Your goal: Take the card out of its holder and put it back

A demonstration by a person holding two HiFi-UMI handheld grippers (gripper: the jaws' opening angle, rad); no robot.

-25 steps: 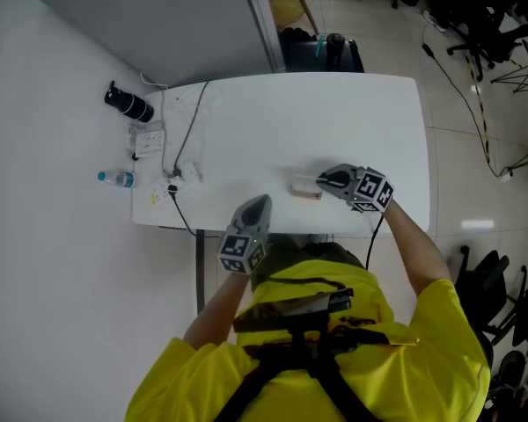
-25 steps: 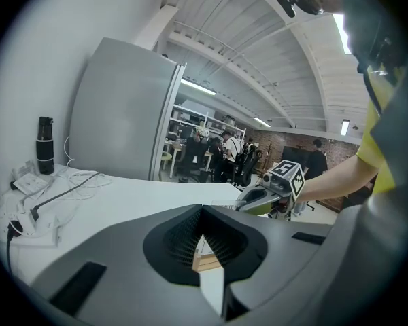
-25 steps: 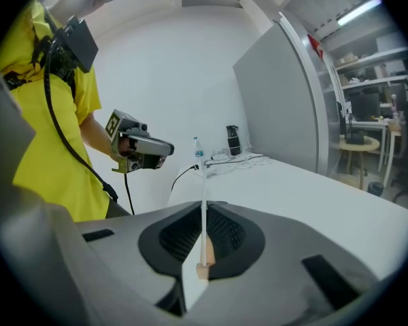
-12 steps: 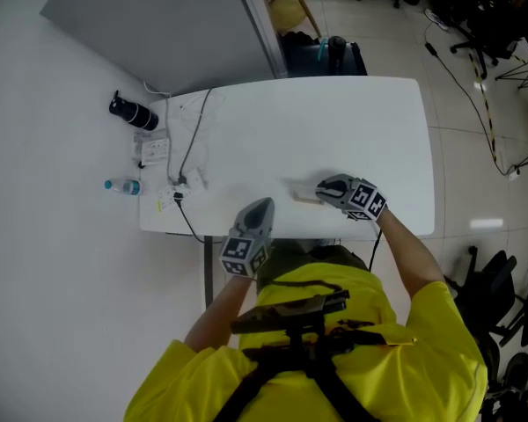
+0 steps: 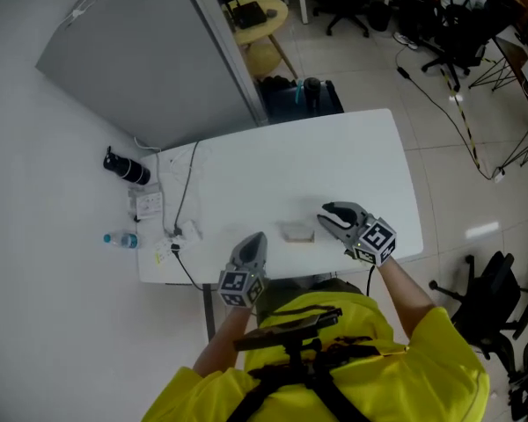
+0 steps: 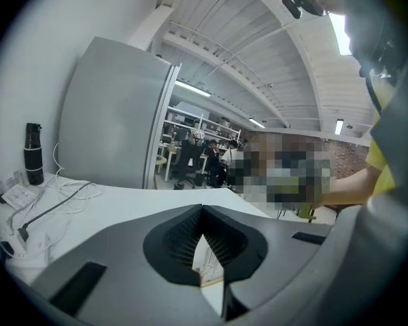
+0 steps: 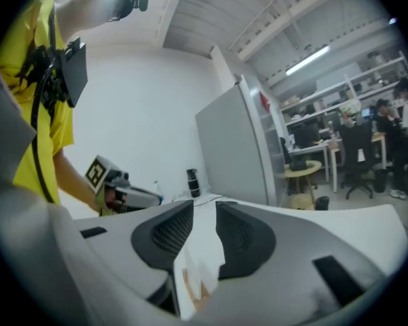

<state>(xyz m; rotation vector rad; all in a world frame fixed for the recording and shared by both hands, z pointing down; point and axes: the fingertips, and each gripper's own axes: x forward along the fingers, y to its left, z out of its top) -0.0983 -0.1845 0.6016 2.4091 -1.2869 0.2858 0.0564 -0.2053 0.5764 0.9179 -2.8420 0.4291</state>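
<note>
**Surface:** white table [image 5: 334, 156], centre of the head view.

**Task piece:** card holder [image 5: 297, 233], a small pale block on a wood-toned base. It sits lower centre of the frame, near the table's front edge. The card [image 7: 194, 270] appears to stand seated in it, so the return step looks finished or nearly so.

**Right gripper** [image 5: 327, 216]: just right of the holder, not touching it. Its jaws are opening, with a clear gap between the pads and nothing pressed. The card shows low through that gap, beyond the pads.

**Left gripper** [image 5: 253, 240]: lower left of the holder and apart from it. Its fingertips are together and hold nothing.

**Other:** black bottle [image 5: 128, 167] and cable [image 5: 187, 178], left of frame, well apart from the work.

**Hazards, as judged:**
- A pad on the opening right gripper could brush the card's edge while drawing away, lifting the card or tipping the holder.
- The holder looks light and nothing braces it, so a nudge could slide it toward the front edge.
- The card may sit only shallowly in its slot and lean or fall out once freed.
</note>
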